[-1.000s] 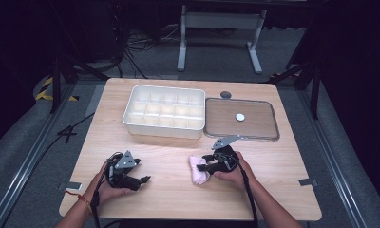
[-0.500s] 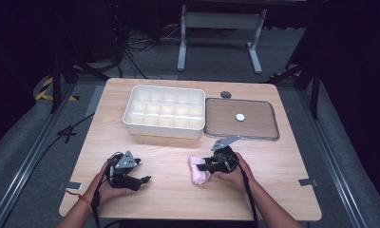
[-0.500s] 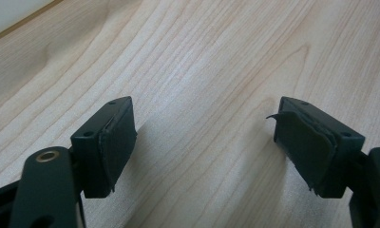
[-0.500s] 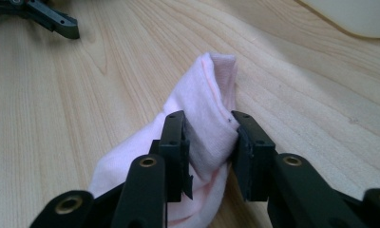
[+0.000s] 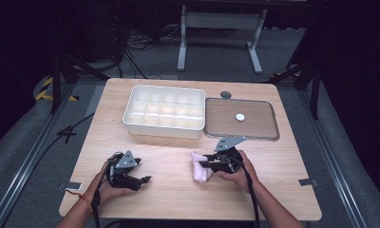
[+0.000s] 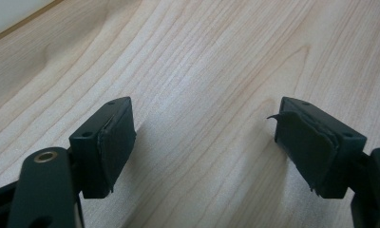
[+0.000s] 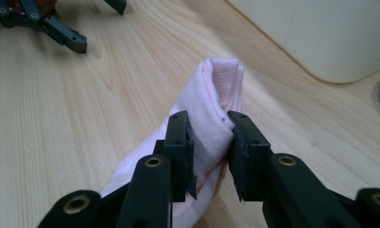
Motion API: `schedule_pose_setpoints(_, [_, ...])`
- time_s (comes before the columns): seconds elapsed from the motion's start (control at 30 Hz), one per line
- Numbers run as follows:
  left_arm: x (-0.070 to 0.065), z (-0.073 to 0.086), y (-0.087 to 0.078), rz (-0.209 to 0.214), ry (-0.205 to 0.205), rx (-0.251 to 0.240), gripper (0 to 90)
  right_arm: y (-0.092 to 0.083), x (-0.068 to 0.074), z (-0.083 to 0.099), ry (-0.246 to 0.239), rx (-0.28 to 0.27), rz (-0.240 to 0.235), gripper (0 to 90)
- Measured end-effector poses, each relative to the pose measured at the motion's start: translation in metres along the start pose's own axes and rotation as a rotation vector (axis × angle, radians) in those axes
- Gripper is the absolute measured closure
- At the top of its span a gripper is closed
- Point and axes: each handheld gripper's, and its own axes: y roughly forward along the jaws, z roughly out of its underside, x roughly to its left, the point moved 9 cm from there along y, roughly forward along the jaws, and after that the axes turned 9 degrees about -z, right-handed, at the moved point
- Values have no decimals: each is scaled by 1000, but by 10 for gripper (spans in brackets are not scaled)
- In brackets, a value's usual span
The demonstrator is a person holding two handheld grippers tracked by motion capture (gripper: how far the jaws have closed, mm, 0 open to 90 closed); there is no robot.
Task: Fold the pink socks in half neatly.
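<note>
A pink folded cloth (image 5: 199,172) lies on the wooden table (image 5: 283,166) near the front, right of the middle. My right gripper (image 5: 205,164) lies low on the table and points left at it. In the right gripper view the jaws (image 7: 211,137) have just been closing, and both pads now pinch a raised fold of the pink cloth (image 7: 223,80). My left gripper (image 5: 145,179) rests at the front left, pointing right, open over bare wood (image 6: 204,142) with nothing between its pads. It also appears far off as the left gripper (image 7: 60,33).
A white box with several compartments (image 5: 131,108) stands at the back middle. To its right lies a flat brown tray (image 5: 264,124) with a metal rim and a small white disc (image 5: 240,116) on it. A dark round knob (image 5: 225,94) sits behind it.
The right gripper's jaws have narrowed onto the pink cloth, which bunches up between them. Both hands have stayed about where they were.
</note>
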Motion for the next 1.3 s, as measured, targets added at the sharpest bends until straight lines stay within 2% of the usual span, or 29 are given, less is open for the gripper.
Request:
schedule_pose_setpoints(0.37, [0,0,0,1,2,2,213,-13,-2,-7,-59,-43,68,716])
schedule_pose_setpoints(1.3, [0,0,0,-2,-3,2,210,-53,-10,-36,-143,-182,188,716])
